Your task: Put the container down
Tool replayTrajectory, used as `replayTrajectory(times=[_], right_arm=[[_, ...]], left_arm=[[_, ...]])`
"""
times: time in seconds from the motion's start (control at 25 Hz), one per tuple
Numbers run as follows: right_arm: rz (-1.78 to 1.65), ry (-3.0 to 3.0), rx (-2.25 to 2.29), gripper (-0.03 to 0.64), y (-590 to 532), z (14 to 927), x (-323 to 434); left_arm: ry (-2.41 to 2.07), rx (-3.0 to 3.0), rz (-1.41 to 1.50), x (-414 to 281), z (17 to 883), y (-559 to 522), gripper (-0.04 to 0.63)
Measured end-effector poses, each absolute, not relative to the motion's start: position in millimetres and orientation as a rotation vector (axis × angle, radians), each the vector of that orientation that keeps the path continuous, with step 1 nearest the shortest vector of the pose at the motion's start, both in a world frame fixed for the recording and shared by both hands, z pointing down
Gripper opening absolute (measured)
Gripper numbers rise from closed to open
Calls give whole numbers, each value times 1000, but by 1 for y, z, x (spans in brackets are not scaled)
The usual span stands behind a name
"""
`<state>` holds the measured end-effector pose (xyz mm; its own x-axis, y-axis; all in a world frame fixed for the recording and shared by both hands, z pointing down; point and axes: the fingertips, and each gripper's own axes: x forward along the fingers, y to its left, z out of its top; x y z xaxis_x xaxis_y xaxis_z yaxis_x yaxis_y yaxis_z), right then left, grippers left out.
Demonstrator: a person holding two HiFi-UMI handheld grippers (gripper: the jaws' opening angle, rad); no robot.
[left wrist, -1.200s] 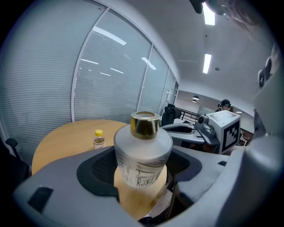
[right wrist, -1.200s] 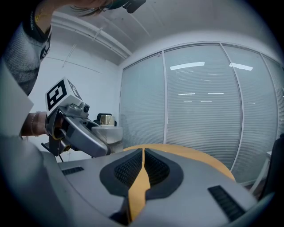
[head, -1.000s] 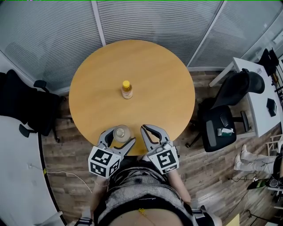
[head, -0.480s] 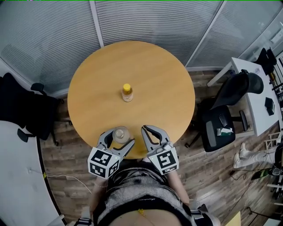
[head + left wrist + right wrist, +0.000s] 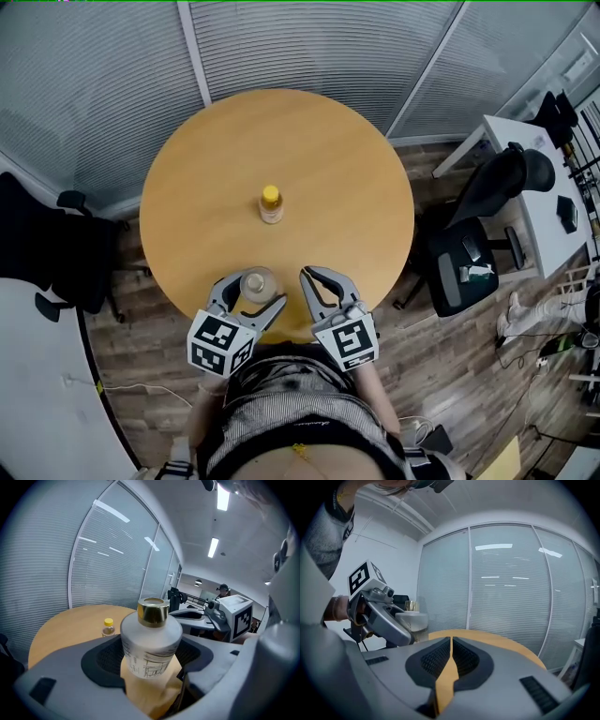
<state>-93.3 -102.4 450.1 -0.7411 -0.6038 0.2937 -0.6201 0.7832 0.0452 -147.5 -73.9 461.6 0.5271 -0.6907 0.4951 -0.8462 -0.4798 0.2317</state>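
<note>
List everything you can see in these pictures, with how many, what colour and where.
Table: one, round, light wood, centre of the room.
Small bottle: one, clear with yellow cap, upright near the table's middle.
Container: one, frosted white with gold cap, between the left gripper's fingers at the table's near edge.
Office chairs: at least two, black, right of the table.
Desk: one, white, far right.
Blinds: grey, along the glass wall behind the table.
Left gripper: one, grey, shut on the container.
Right gripper: one, grey, fingers together, empty, beside the left.
</note>
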Motion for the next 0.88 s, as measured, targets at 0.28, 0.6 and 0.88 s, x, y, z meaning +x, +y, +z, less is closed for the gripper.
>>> replayTrajectory(times=[0.28, 0.6, 0.88], right_arm=[[104, -2653, 979, 28, -105, 459, -107], [140, -2634, 992, 27, -102, 465, -120], [121, -2652, 969, 27, -110, 461, -117]], left_arm=[[-1212, 2350, 502, -163, 470, -80, 339], [-1182, 2347, 507, -175, 476, -78, 339], [-1215, 2327, 504, -176, 476, -79, 339]])
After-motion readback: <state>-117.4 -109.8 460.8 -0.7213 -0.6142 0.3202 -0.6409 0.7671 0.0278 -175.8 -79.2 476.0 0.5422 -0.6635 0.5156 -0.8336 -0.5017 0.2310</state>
